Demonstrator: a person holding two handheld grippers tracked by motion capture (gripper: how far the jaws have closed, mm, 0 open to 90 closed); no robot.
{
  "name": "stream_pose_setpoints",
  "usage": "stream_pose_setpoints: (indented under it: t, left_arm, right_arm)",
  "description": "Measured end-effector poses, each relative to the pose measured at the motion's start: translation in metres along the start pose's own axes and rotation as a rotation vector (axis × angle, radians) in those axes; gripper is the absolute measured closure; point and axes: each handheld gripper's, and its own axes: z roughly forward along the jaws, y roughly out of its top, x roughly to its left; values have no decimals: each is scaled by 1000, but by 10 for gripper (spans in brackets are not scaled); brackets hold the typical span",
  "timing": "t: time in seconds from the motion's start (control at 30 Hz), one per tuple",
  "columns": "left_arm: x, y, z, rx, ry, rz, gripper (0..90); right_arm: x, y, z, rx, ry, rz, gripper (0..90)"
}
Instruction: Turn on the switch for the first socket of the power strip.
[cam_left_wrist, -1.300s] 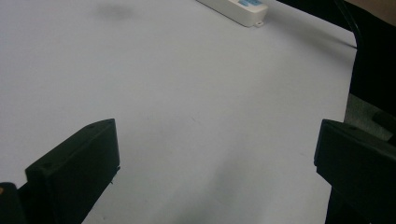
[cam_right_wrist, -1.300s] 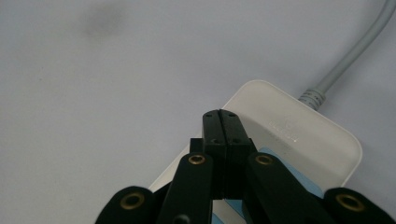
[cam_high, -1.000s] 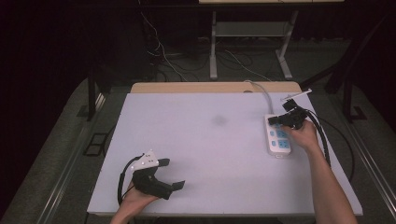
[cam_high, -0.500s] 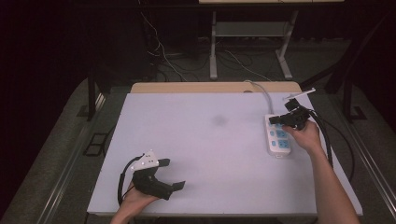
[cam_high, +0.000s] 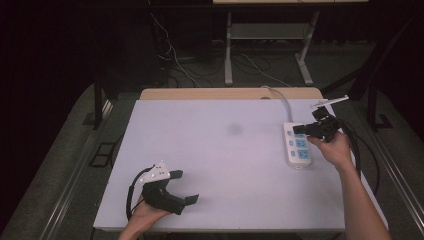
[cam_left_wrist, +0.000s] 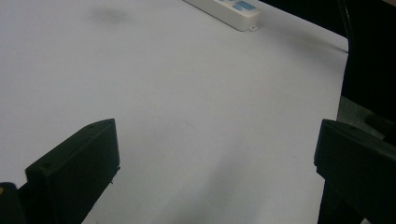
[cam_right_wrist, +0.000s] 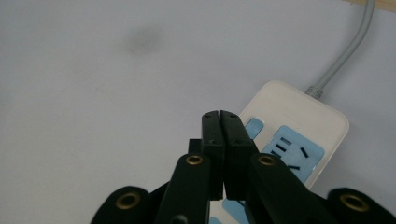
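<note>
A white power strip (cam_high: 298, 150) with blue sockets lies near the table's right edge, its grey cord (cam_high: 285, 102) running to the far edge. My right gripper (cam_high: 299, 129) hovers just over the strip's far end, jaws shut with nothing between them. In the right gripper view the closed jaws (cam_right_wrist: 220, 116) point down beside the strip (cam_right_wrist: 299, 126). My left gripper (cam_high: 186, 186) rests at the front left of the white table (cam_high: 225, 165), open and empty. Its wide-apart jaws (cam_left_wrist: 215, 154) face bare tabletop, with the strip (cam_left_wrist: 229, 8) far off.
A faint dark smudge (cam_high: 234, 129) marks the tabletop left of the strip. Black cables (cam_high: 362, 150) trail from the right gripper over the table's right edge. A metal stand (cam_high: 265, 35) and loose wires stand on the floor behind the table.
My right gripper has lifted a little off the power strip and drifted slightly toward the far right, jaws staying shut. The left gripper has not moved.
</note>
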Motion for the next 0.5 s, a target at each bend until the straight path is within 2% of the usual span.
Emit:
stream_pose_setpoints:
  t: [0.17,0.2,0.33,0.37,0.4,0.5]
  left_arm:
    - [0,0,0,0,-1,-1,0]
    - [0,0,0,0,-2,0,0]
    - [0,1,0,-1,-2,1,0]
    - [0,1,0,-1,-2,0,0]
    - [0,1,0,-1,-2,0,0]
    - [0,1,-1,-3,-1,0,0]
  right_arm:
    - [9,-4,-9,-12,7,12,770]
    - [13,-5,-12,-24,-1,22,704]
    - [18,-9,-19,-64,1,44,619]
    - [21,-11,-22,-90,7,60,542]
    - [21,-11,-22,-90,7,60,542]
    - [27,-14,-28,-116,14,83,396]
